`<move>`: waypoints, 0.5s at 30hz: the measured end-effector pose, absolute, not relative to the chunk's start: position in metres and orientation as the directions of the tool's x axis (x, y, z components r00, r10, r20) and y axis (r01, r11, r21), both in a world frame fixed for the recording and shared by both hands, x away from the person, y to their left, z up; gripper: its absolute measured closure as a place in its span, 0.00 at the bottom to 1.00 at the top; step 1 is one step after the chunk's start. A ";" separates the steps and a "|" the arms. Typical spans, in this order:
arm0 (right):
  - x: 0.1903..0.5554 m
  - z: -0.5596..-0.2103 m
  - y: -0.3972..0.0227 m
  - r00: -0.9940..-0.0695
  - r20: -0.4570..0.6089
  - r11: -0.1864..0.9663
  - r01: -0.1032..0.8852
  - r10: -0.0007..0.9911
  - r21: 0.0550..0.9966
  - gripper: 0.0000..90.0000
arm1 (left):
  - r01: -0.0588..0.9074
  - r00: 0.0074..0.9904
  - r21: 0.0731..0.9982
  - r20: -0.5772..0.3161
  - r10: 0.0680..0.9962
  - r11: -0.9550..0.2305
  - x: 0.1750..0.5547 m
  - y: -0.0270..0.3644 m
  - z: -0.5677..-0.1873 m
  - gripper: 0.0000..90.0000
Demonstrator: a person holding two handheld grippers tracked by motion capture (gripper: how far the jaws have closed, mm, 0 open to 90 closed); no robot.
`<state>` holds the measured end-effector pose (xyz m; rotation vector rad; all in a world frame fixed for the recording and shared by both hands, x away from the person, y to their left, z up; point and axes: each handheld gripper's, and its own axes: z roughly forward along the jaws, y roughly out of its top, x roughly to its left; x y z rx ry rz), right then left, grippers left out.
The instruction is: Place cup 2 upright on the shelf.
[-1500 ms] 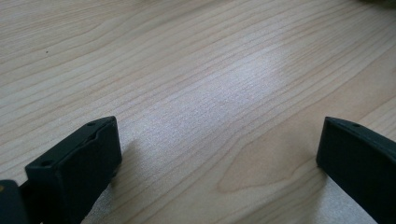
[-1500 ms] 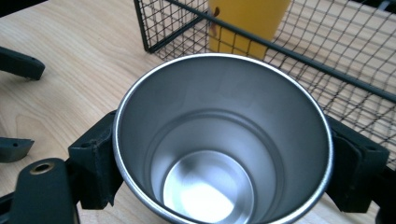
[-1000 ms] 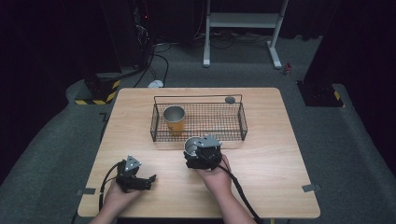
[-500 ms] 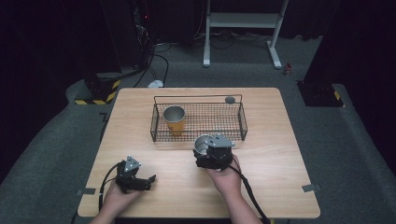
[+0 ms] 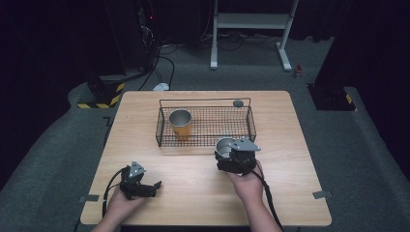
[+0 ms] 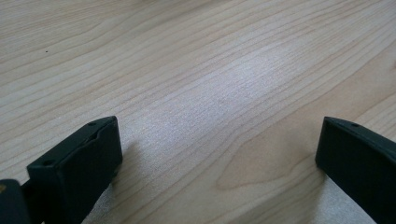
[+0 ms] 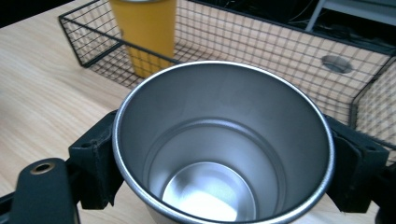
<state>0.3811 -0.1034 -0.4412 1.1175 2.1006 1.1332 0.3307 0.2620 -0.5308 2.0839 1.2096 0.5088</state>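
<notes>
A steel cup (image 5: 224, 144) stands upright between the jaws of my right gripper (image 5: 226, 153), just in front of the wire basket (image 5: 251, 126) near its right end. In the right gripper view the cup (image 7: 224, 154) is empty, its rim wide, and both black pads (image 7: 95, 163) press its sides. A yellow cup (image 5: 180, 124) stands upright in the basket's left part, also visible in the right gripper view (image 7: 144, 32). My left gripper (image 5: 153, 186) rests low at the table's front left, its jaws (image 6: 217, 154) wide open over bare wood.
The black wire basket (image 7: 261, 28) sits mid-table, with room in its right half. A small grey round cap (image 5: 238, 103) lies in the tabletop behind it. The wooden table (image 5: 290, 193) has free room at front centre and right. Cables trail from both grippers.
My right gripper has carried the steel cup to the right along the basket's front side. The left gripper has stayed where it was.
</notes>
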 end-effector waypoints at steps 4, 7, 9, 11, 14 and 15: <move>0.385 -0.433 -0.111 -0.518 -0.048 0.303 0.421 0.854 0.855 0.16 | 0.610 0.495 0.711 0.003 0.869 -0.350 0.331 0.262 -0.531 0.01; 0.389 -0.427 -0.115 -0.503 -0.045 0.289 0.420 0.863 0.860 0.16 | 0.606 0.498 0.711 0.010 0.867 -0.357 0.331 0.262 -0.531 0.01; 0.393 -0.423 -0.116 -0.500 -0.051 0.289 0.411 0.865 0.865 0.16 | 0.609 0.495 0.711 0.006 0.869 -0.351 0.331 0.261 -0.531 0.01; 0.396 -0.417 -0.117 -0.492 -0.057 0.286 0.405 0.869 0.868 0.16 | 0.608 0.494 0.713 0.007 0.869 -0.351 0.331 0.261 -0.531 0.01; 0.402 -0.409 -0.118 -0.480 -0.057 0.276 0.400 0.876 0.874 0.16 | 0.607 0.494 0.712 0.007 0.869 -0.351 0.331 0.261 -0.531 0.01; 0.404 -0.406 -0.118 -0.479 -0.061 0.278 0.398 0.876 0.874 0.16 | 0.608 0.494 0.713 0.007 0.869 -0.351 0.331 0.261 -0.531 0.01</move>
